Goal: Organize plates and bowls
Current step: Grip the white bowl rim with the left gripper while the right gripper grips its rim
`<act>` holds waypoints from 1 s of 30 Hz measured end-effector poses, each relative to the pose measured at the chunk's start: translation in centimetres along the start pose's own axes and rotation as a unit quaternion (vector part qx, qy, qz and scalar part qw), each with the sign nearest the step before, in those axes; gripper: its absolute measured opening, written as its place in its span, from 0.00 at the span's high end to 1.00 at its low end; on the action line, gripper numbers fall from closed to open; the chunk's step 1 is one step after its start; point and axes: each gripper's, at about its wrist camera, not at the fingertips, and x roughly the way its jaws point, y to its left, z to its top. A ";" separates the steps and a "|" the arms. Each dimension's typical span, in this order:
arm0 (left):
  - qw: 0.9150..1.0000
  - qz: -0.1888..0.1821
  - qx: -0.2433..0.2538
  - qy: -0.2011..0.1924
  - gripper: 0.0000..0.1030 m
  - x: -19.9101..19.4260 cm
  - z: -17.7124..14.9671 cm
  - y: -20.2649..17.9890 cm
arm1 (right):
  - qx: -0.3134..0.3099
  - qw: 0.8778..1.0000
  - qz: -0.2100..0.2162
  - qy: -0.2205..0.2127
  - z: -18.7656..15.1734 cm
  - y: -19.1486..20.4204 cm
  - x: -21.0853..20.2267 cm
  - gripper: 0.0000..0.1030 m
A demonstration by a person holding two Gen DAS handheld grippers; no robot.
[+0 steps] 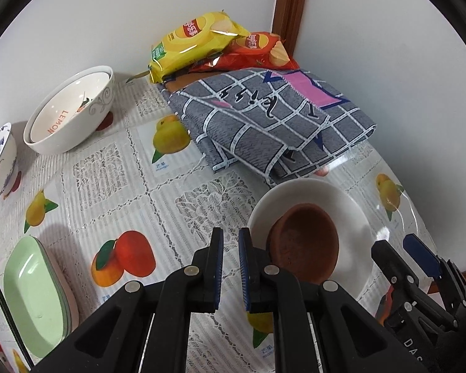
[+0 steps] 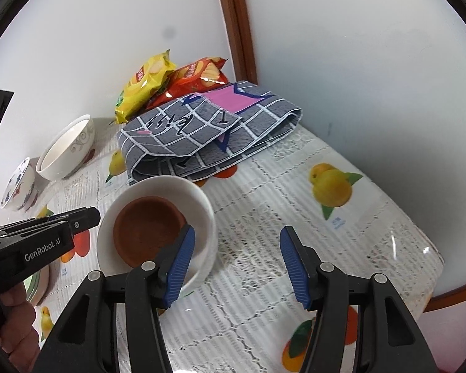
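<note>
On the fruit-print worktop (image 2: 341, 248), near its right edge: white bowl (image 2: 202, 205) with terracotta saucer (image 2: 149, 227) tilted inside, leaning on the near wall. Just behind the bowl, folded grey checked cloth (image 2: 202, 130); whether touching the rim, impossible to tell. Behind the cloth, yellow chip bag (image 1: 189, 43) lying over red chip bag (image 1: 261, 51), both against the wall, the red one largely covered.

Left gripper (image 1: 231, 267): fingers nearly clenched, narrow gap, nothing between them; right finger overlapping the bowl's left rim in the left wrist view, contact unclear. Right gripper (image 2: 237, 264): fingers spread, grasping nothing; left finger (image 2: 180, 261) over the bowl's near rim, right finger over bare worktop.

Far left, by the wall: stacked white bowls (image 1: 71, 112), inner one lettered LEMON, tipped toward the camera. Beside them, small blue-patterned bowl (image 1: 0, 158), cut off by the frame edge. Near left corner: stack of oval dishes (image 1: 34, 298), green one on top, lower ones visible only as edges. Lower left of the right wrist view: part of a hand (image 2: 15, 326) on the left gripper's handle, mostly cropped.
</note>
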 end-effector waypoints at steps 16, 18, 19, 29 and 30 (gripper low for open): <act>1.000 -0.005 -0.002 0.028 0.90 1.6 -0.1 0.3 | 0.006 0.999 0.005 0.036 -0.1 0.7 2.4 0.68; 1.000 -0.002 -0.004 0.027 0.90 1.7 -0.1 0.4 | 0.008 0.999 0.005 0.041 -0.2 0.7 2.7 0.68; 1.000 -0.005 -0.004 0.027 0.90 1.7 0.0 0.5 | 0.009 0.999 0.003 0.044 -0.2 0.7 2.9 0.69; 0.998 -0.054 -0.017 0.022 0.90 0.9 0.5 1.4 | 0.011 0.998 0.015 0.054 -0.3 0.8 3.2 0.71; 0.998 -0.058 -0.019 0.020 0.90 0.8 0.5 1.5 | 0.014 0.998 0.019 0.056 -0.3 0.7 3.3 0.71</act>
